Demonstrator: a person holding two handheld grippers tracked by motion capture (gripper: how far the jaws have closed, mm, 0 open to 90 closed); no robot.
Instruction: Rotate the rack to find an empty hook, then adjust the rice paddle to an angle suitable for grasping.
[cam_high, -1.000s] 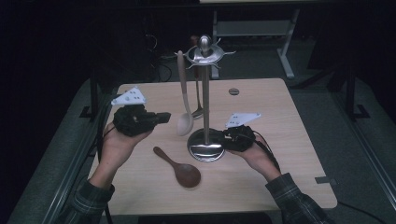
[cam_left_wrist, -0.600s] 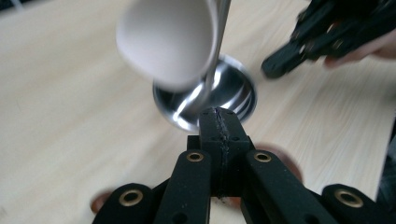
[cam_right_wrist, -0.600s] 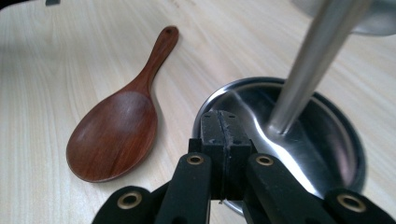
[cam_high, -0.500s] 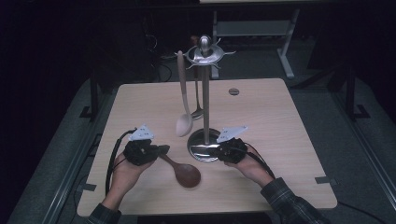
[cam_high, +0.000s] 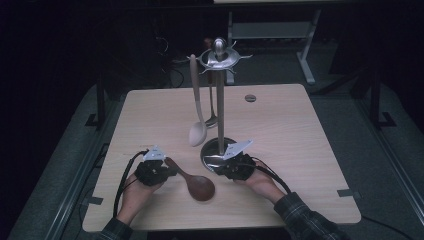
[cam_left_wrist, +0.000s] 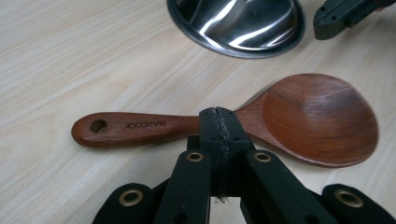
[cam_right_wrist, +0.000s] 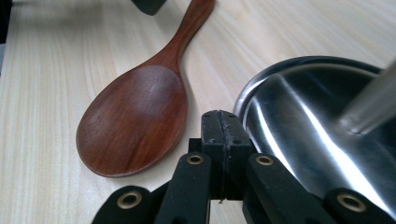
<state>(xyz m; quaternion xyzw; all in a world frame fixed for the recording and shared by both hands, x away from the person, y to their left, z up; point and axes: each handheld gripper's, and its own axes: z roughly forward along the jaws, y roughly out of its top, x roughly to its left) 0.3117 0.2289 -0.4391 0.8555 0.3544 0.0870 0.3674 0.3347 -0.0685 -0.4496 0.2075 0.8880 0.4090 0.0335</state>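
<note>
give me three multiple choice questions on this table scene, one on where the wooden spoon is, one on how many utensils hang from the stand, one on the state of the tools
1. Where is the wooden spoon?
A. hanging on the stand
B. flat on the table, in front of the stand's base
C. on the floor

2. How many utensils hang from the stand?
A. none
B. two
C. five

3. How do the jaws of the left tool and right tool stand?
A. both shut, nothing held
B. both wide open
C. left clamped on the spoon

Answers: 1 B, it lies on the table between the hands; 2 B, a pale spoon and a metal spoon hang there; 3 A, each pair meets with nothing between.
</note>
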